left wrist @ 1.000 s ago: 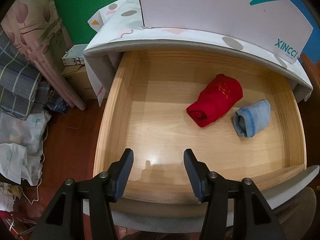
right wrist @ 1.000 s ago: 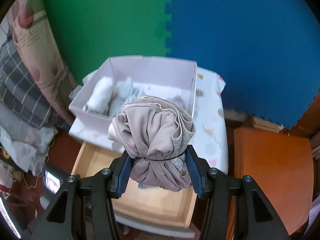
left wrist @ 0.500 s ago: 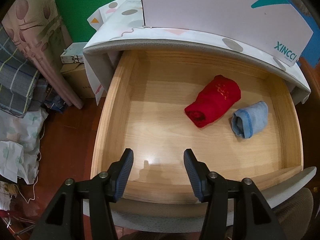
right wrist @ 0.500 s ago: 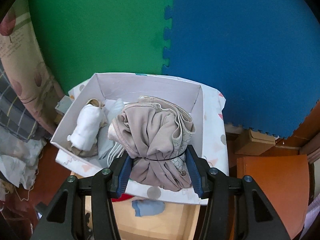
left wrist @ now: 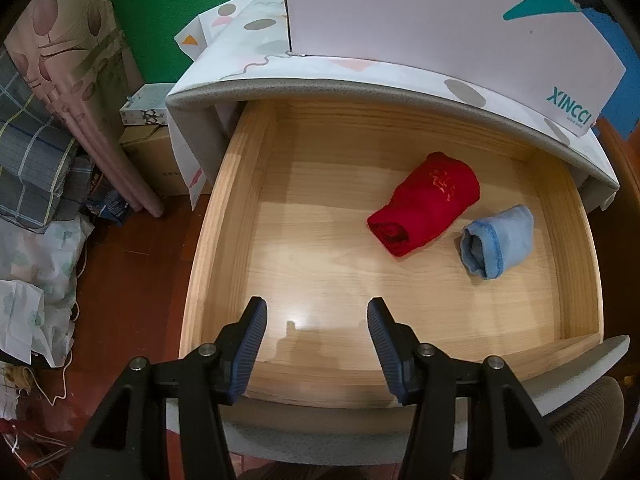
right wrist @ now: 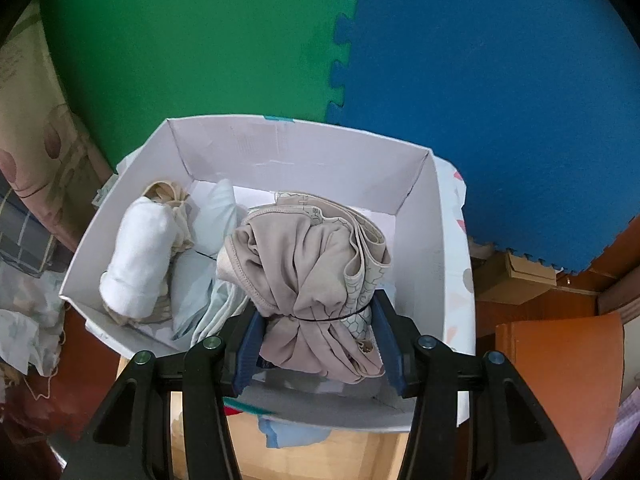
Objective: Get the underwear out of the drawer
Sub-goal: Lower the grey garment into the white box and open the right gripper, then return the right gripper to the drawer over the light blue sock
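Beige bundle (right wrist: 308, 280) of underwear is clamped between the pads of the right gripper (right wrist: 316, 340), held over the open white cardboard box (right wrist: 424, 216) that sits on top of the cabinet. Box already holds a white roll (right wrist: 136, 264) and a pale blue piece (right wrist: 208, 248); room remains at its right side, judged enough for a drop. Left gripper (left wrist: 316, 344) hangs over the wooden drawer (left wrist: 236, 184), jaws apart, nothing between them. Two rolls left in the drawer: red roll (left wrist: 428, 200) and light blue roll (left wrist: 496, 240), near each other toward the right wall. Task roughly past halfway. Drawer floor left of them bare; approach from above unobstructed, cabinet top (left wrist: 360, 84) overhangs the back.
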`<state>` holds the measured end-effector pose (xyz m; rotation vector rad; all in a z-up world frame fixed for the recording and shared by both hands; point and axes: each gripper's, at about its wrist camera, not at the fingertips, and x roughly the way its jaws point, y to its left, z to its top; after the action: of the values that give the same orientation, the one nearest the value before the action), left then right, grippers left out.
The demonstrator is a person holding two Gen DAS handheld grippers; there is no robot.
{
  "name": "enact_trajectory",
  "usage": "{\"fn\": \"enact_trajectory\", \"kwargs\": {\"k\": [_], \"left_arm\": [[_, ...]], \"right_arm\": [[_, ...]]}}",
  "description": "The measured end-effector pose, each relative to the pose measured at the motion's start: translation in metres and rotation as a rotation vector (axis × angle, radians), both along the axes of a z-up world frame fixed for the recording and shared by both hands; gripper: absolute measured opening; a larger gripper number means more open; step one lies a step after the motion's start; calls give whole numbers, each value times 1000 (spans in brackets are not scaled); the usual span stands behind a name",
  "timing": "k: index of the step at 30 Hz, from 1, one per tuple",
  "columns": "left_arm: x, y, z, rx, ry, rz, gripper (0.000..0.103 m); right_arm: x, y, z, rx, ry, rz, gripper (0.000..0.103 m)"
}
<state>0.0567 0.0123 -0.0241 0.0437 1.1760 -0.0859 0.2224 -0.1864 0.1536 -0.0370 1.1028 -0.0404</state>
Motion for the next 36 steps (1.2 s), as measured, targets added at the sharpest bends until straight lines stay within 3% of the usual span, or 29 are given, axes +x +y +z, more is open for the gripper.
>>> {"fn": "enact_trajectory", "kwargs": {"k": [14,24,36], "left_arm": [[1,1,-1,-11,11,1,54],[2,-1,-2,-5,15,-1,54],[2,1,-3,21,19,20,54]], "right_arm": [[15,2,-34,24,56,-19,51],[-2,3,-20,46,18,24,67],[-68,-16,11,99,-35,87,67]]}}
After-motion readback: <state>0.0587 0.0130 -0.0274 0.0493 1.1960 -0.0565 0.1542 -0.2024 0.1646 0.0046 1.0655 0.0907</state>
